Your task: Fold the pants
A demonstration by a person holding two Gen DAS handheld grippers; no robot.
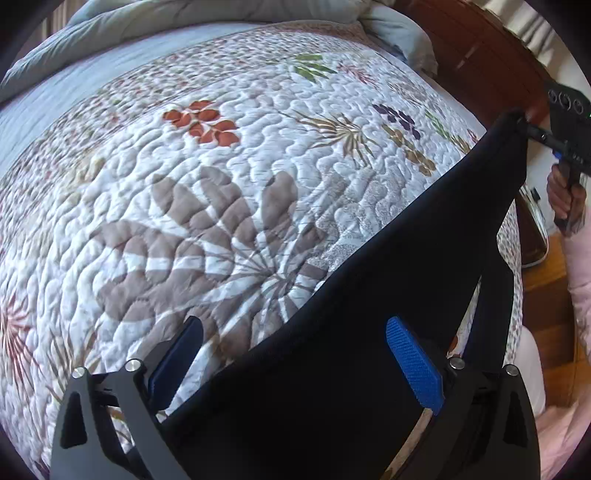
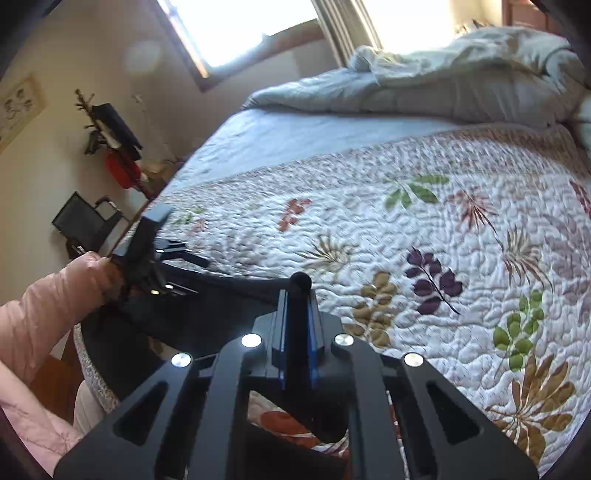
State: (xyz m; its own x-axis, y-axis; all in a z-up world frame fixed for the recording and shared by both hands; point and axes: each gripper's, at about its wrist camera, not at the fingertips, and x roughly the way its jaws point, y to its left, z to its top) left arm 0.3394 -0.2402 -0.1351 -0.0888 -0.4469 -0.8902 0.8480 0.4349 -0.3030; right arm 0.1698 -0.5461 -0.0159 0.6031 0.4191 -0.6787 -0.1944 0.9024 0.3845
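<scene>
Left wrist view: left hand-held gripper (image 1: 295, 354) w/ blue pads wide apart, dark pants (image 1: 369, 295) lying loose between them, not pinched. Pants stretch from there up to right hand-held gripper (image 1: 522, 120), off the quilted bed (image 1: 221, 184) near its edge.

Right wrist view only: right hand-held gripper (image 2: 297, 295) clamped tight on a bunched fold of pants (image 2: 207, 314); pink sleeve (image 2: 48, 295) behind left hand-held gripper (image 2: 184, 273); window (image 2: 240, 26), rumpled duvet (image 2: 443, 81) at far end.
</scene>
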